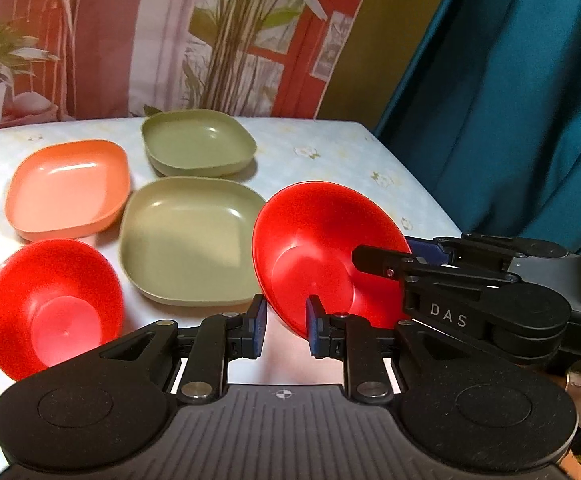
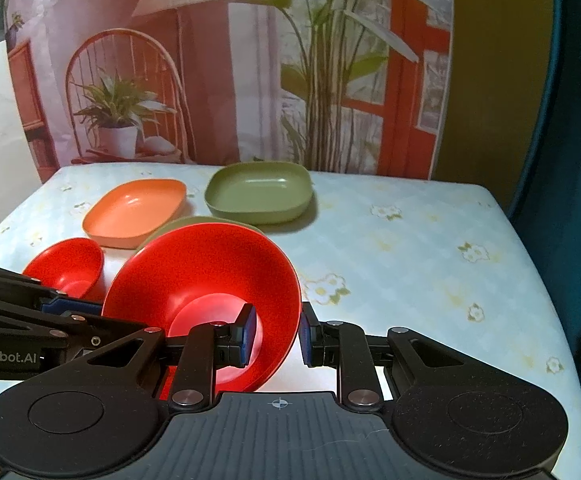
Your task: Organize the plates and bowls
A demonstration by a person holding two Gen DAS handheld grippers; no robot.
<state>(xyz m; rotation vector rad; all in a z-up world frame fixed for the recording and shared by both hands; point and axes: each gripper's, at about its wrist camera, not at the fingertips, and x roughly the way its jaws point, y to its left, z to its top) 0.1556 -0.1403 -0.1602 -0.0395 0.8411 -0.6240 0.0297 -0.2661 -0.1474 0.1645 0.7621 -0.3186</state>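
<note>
A red bowl [image 1: 322,248] [image 2: 202,280] hangs tilted above the table, held between both grippers. My left gripper [image 1: 286,330] is shut on its near rim, one pad on each side of the wall. My right gripper [image 2: 276,334] is shut on the opposite rim, with one finger inside the bowl and one outside. A second red bowl [image 1: 54,304] [image 2: 66,266] rests on the table to the left. Behind it lies an orange plate [image 1: 68,188] [image 2: 136,210]. A large green plate [image 1: 190,240] sits in the middle, with a smaller green plate [image 1: 198,144] [image 2: 258,192] farther back.
The table [image 1: 330,152] wears a pale blue floral cloth, bare on its right half [image 2: 410,260]. A teal curtain [image 1: 510,100] hangs close along the right edge. A printed backdrop [image 2: 210,80] stands behind the far edge.
</note>
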